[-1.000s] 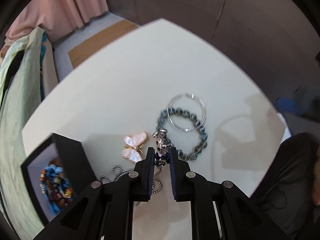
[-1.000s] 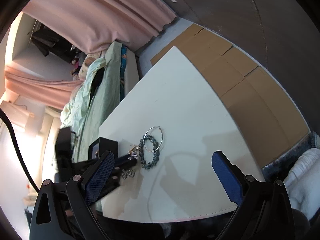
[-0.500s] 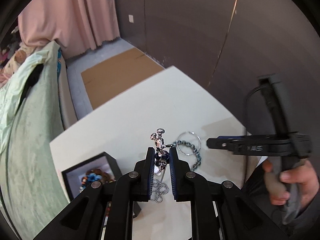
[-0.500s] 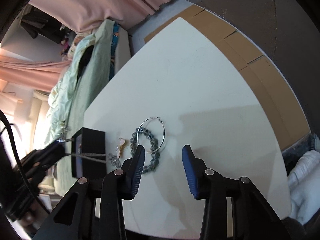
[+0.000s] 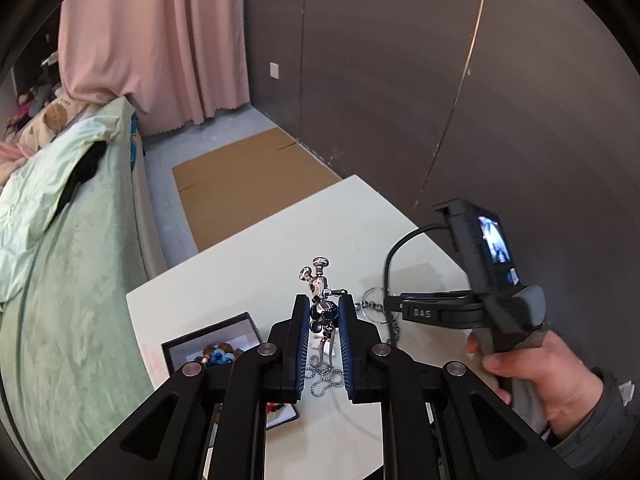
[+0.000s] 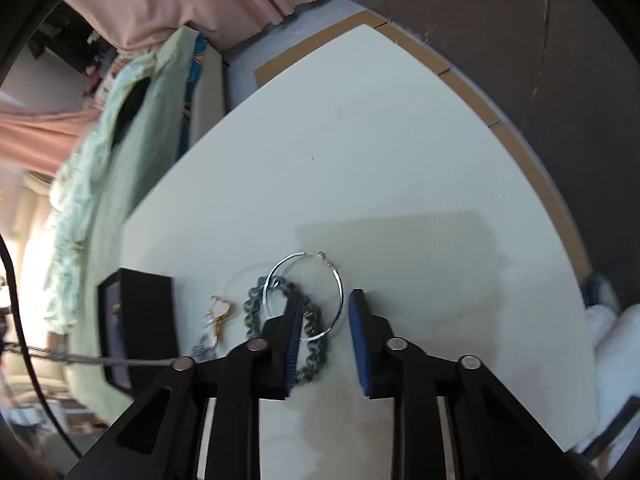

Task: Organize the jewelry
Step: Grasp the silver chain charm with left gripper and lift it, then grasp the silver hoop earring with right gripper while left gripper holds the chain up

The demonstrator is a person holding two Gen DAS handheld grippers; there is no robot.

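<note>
Between your left pads: left gripper (image 5: 325,316) pinches the charm necklace (image 5: 322,312), chain dangling.
Right gripper (image 6: 325,322): jaws closing over hoop earring (image 6: 306,296) and bead bracelet (image 6: 280,320); contact unclear.
Black box (image 6: 138,320): contents half hidden.
Table (image 6: 360,140): edges cut off.

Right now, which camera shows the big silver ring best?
The right wrist view. The silver hoop lies whole on the white table, overlapping the bead bracelet, just ahead of the right gripper. The left wrist view shows only a sliver behind that gripper.
</note>
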